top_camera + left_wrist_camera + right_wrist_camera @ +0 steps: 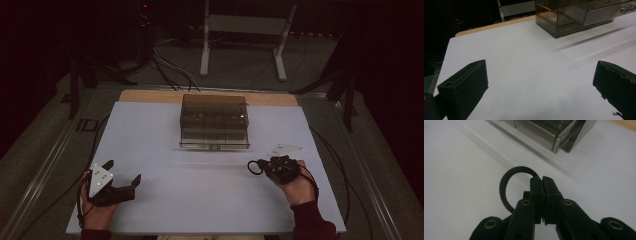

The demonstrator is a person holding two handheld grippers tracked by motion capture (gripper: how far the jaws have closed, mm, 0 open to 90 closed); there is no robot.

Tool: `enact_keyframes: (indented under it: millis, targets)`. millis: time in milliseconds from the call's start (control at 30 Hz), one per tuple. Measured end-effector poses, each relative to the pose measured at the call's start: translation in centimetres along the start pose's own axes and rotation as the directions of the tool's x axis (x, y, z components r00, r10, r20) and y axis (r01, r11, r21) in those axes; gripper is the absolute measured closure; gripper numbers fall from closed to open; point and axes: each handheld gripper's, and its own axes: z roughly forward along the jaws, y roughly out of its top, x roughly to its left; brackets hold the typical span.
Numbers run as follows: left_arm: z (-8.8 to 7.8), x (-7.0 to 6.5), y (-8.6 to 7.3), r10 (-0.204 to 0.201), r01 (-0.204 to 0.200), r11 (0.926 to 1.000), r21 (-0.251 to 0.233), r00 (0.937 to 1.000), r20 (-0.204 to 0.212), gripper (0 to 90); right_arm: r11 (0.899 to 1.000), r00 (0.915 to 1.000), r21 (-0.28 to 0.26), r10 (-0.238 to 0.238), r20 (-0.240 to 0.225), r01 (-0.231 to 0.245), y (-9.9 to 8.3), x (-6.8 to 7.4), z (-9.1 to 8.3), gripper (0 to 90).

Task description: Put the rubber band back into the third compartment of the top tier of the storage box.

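- High view: the right gripper (257,165) sits at about four o'clock on the white table sheet (165,145), its jaws clenched on a black rubber ring (253,167) whose loop juts out towards nine o'clock from the tips.
- High view: the smoky clear drawer box (214,121) stands at twelve o'clock, at the far middle of the sheet, well apart from both grippers; its drawers look shut, though the light is too dim to be certain.
- High view: the left gripper (122,171) rests at about eight o'clock, jaws spread wide with nothing between them, pointing roughly towards one o'clock.
- Left gripper view: the two black jaws stand far apart over bare white sheet (529,72); the drawer box (574,17) shows at one o'clock, its near corner and compartment fronts in sight.
- Right gripper view: the jaws are pressed together on the ring (507,185), which curls out from the tips towards ten o'clock, lifted just clear of or resting on the sheet; I cannot tell which. A corner of the drawer box (554,135) lies at twelve to one o'clock.
- Step in hand, as I judge it: the ring is held and ready to be carried to the box.
- Next move, as I judge it: the free left gripper must reach to twelve o'clock and pull a drawer open, while the right keeps its grip and brings the ring above that compartment before letting go.
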Motion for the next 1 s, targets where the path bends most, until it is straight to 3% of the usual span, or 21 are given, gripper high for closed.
enact_keyframes:
  millis: [1000]
  targets:
    - [0.1,0.0,0.0,0.003,-0.003,1.0000,0.005,1.0000,0.005,0.5,0.999,0.9988,-0.051,0.018,0.045,-0.016,4.3,-1.5,0.0,88.5]
